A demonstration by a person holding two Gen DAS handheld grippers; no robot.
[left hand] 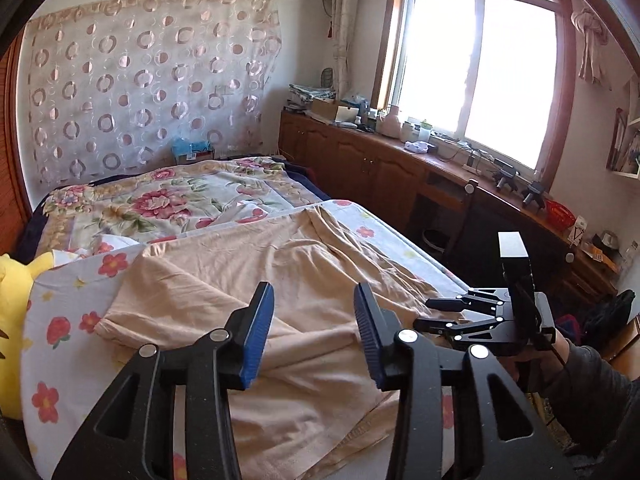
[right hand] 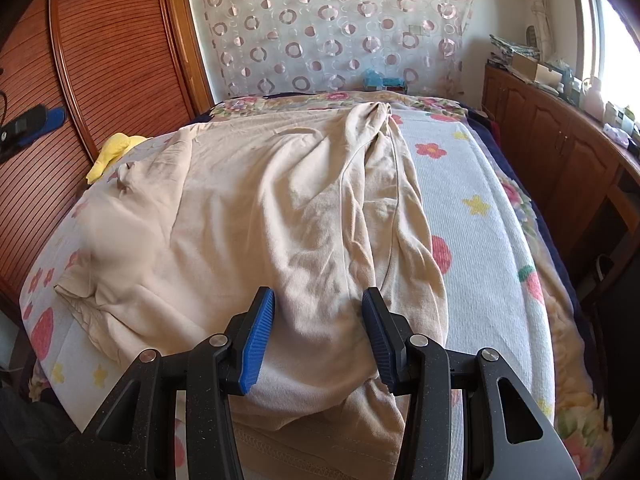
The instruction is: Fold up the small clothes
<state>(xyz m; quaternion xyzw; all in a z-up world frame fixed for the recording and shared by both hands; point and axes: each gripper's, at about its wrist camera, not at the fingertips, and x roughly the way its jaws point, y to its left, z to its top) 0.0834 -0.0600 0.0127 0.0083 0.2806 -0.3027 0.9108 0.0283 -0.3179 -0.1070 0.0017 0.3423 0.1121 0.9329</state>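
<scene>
Beige garment spread across the near part of the bed, over the flowered white cover; long axis running from the near edge away toward the far wall, a bunched, twisted ridge of cloth along its right side, a flatter panel reaching toward the left edge of the bed; hem with stitching hanging just over the near edge.

Right gripper low over the near edge, jaws apart with a hump of cloth rising between the blue pads; pads seemingly not pressing, though contact on the right pad hard to rule out. Left gripper raised over the garment nearer the left side, jaws apart, nothing between them; right gripper seen from there lying at the garment's right-hand near corner.

Judgement: right hand the nearer to a usable fold point; left free to take the left edge of the cloth. Open room: bare cover to the right of the garment; yellow plush toy at the left edge of the bed, close to the cloth's left corner, worth avoiding; cabinets well clear beyond the right edge.
</scene>
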